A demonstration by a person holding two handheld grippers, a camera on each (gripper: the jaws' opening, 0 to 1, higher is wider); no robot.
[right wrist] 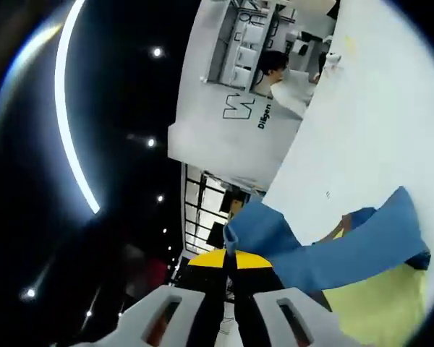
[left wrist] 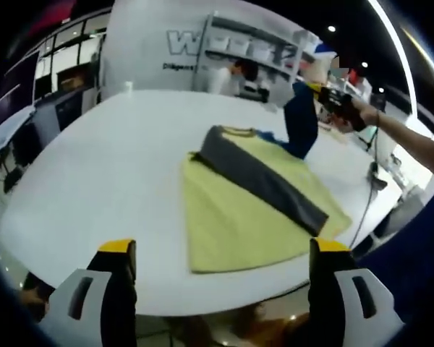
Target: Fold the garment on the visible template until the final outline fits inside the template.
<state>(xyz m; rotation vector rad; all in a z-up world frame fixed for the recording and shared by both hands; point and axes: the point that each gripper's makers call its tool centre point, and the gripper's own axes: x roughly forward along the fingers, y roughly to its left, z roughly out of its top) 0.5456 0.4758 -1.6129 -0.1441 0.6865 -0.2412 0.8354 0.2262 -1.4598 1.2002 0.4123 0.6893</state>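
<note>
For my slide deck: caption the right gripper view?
Right claw shut on a blue sleeve, lifting it above the yellow shirt on the white table.

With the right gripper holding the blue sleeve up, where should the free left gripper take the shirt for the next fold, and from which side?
Probably the near-left hem corner of the yellow shirt, approached from the table edge nearest the left gripper. That corner lies flat and uncovered, away from the grey band and the blue sleeve lifted by the right gripper, and the open fingers already face it.
</note>
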